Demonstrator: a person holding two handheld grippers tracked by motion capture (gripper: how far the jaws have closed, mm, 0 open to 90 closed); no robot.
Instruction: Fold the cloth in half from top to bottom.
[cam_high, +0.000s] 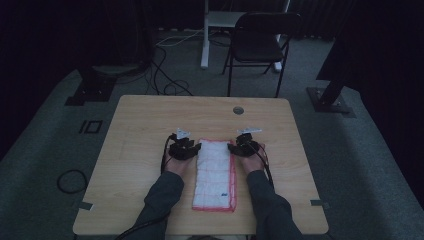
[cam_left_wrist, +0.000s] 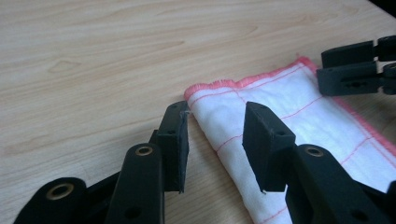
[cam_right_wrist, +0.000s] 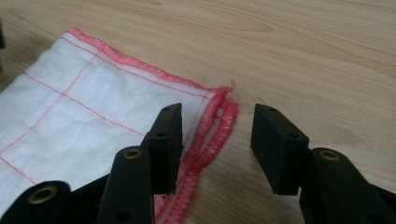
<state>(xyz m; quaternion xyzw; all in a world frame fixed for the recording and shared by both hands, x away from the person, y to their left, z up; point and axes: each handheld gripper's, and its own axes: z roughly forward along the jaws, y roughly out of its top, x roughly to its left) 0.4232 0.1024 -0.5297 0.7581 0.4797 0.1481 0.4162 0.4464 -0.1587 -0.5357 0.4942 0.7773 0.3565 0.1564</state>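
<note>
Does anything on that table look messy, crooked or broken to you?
Nothing stands out. The folded white cloth with pink edging lies flat and neat on the table, its layers only slightly uneven at one corner. Both tools sit open at its far corners.

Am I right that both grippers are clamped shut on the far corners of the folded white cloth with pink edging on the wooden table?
Not quite: neither is clamped. The left gripper and the right gripper each straddle a far corner of the cloth with jaws open, as both gripper views show. The rest holds: the cloth is folded, white with pink edging, on the wooden table.
</note>
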